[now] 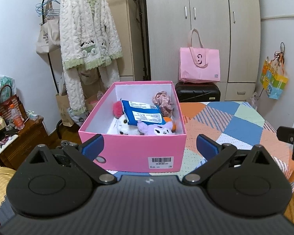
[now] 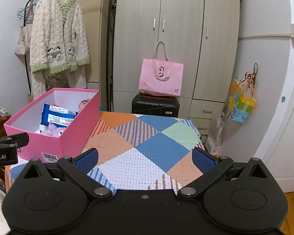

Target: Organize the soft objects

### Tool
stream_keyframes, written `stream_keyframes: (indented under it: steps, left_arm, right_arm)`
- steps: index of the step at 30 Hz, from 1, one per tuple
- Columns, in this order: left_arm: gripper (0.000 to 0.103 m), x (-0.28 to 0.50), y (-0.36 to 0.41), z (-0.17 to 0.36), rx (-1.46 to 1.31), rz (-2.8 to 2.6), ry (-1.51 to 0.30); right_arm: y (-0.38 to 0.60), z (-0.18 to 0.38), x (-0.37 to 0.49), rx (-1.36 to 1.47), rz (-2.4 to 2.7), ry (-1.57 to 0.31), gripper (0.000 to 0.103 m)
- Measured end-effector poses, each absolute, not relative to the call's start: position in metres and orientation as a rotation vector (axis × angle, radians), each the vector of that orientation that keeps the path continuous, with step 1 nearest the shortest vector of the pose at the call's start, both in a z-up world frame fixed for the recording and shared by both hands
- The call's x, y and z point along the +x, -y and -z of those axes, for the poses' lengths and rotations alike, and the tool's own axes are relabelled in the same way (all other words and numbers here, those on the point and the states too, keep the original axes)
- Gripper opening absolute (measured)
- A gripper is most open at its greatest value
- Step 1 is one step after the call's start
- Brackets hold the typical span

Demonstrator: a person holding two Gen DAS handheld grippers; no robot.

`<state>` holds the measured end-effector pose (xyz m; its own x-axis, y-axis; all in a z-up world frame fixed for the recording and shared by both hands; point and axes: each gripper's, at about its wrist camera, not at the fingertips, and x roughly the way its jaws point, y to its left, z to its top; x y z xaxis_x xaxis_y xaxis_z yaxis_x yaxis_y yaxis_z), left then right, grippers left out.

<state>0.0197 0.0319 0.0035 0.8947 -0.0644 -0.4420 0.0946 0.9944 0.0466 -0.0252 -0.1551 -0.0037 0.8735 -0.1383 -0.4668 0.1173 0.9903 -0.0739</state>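
A pink box stands on the patchwork tablecloth, lid off. Inside lie a blue pack, a white plush, a purple plush, a pink scrunchie, a red pompom and something orange. My left gripper is open and empty, just in front of the box's near wall. The box also shows in the right wrist view at the left. My right gripper is open and empty above the bare tablecloth, to the right of the box.
A wardrobe stands behind the table, with a black suitcase and pink tote before it. A fluffy robe hangs on a rack at the left. A wooden side table holds clutter. A colourful bag hangs at right.
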Motion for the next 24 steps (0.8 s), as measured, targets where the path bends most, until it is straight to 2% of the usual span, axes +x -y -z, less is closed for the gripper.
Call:
stream_keyframes:
  steps: [24]
  left_arm:
    - [0.103, 0.0183, -0.0342, -0.0038, 0.058, 0.084, -0.462]
  right_arm:
    - [0.1622, 0.007, -0.0264, -0.013, 0.138, -0.49, 0.103]
